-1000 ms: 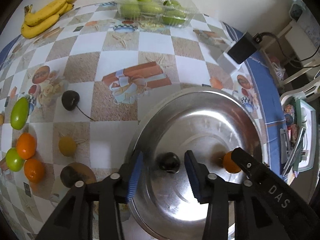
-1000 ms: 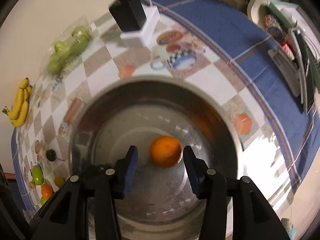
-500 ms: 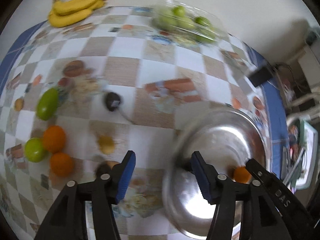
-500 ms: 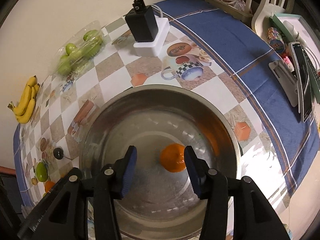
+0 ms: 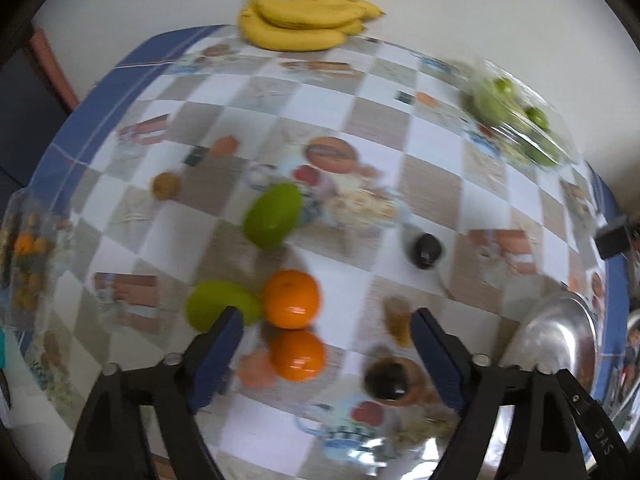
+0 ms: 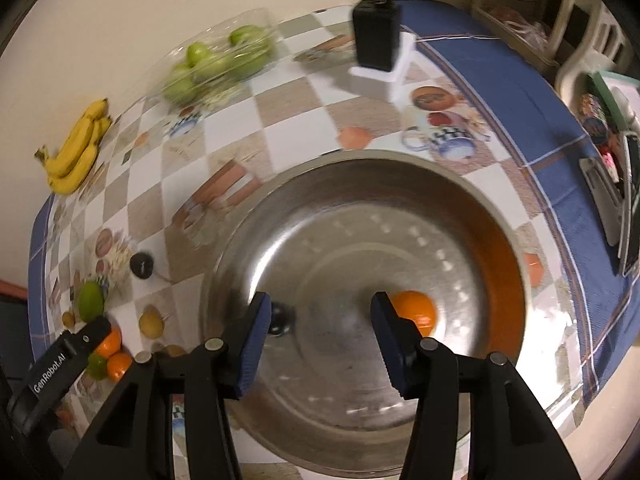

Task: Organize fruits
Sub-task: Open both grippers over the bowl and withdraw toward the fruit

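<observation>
My left claw [image 5: 324, 330] hangs released over the checked tablecloth [image 5: 420, 128], its jaws just widened, two oranges [image 5: 291, 299] lying loose on the cloth between them. My right claw [image 6: 321, 312] hangs over the steel bowl [image 6: 500, 216], jaws just easing apart and empty; an orange [image 6: 416, 312] rests just right of its right finger.
</observation>
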Tool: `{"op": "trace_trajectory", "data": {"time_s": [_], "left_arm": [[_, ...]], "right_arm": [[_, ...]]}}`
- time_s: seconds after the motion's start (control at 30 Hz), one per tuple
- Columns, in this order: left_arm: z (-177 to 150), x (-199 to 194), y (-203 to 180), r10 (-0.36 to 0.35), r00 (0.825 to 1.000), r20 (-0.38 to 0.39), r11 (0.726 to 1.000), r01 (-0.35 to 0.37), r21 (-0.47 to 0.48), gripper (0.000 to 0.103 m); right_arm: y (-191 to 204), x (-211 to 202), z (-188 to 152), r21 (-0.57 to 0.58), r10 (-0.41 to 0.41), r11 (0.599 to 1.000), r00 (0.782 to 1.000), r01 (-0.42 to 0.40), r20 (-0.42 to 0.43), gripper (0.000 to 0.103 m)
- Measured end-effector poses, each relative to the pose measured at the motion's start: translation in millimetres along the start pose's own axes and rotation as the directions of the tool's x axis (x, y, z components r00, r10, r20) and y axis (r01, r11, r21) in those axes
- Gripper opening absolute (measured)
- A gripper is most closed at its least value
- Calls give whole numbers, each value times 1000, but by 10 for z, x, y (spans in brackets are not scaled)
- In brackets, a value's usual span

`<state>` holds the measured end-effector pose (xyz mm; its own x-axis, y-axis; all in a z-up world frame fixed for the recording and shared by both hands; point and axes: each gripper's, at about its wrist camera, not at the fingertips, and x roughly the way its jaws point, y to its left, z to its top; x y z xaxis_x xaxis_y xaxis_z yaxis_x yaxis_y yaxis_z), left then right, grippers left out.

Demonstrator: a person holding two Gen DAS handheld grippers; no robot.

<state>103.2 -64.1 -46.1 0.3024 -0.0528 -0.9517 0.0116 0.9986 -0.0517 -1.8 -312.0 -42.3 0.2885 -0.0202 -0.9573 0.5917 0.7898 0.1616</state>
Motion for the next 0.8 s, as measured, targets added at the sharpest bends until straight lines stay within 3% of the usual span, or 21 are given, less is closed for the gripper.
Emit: {"op": "trace_trajectory", "data": {"time_s": [0.17, 0.27, 0.43, 0.57, 0.63, 0.8], "left_arm": [[9, 0, 221, 57, 998, 19, 998, -56, -29, 103], [11, -1, 350, 75, 997, 23, 996, -74, -43, 103], [24, 5, 557, 70, 997, 22, 994, -68, -88, 103], [27, -7, 702, 72, 997, 29, 990, -68, -120, 103], [31, -8, 767, 70, 997, 31, 988, -65, -137, 103], [32, 1, 862, 65, 997, 39, 986, -58, -156, 103]], "right_arm": [[193, 19, -42, -59, -16, 998, 1000, 16, 3, 62], [318, 51, -78, -92, -12, 996, 1000, 11, -6, 64], [517, 87, -146, -139, 11, 990, 1000, -13, -12, 75], [677, 113, -193, -180, 14, 984, 1000, -16, -11, 76], [759, 129, -216, -199, 20, 980, 1000, -22, -12, 85], [911, 149, -272, -239, 33, 970, 999, -35, -12, 86]]}}
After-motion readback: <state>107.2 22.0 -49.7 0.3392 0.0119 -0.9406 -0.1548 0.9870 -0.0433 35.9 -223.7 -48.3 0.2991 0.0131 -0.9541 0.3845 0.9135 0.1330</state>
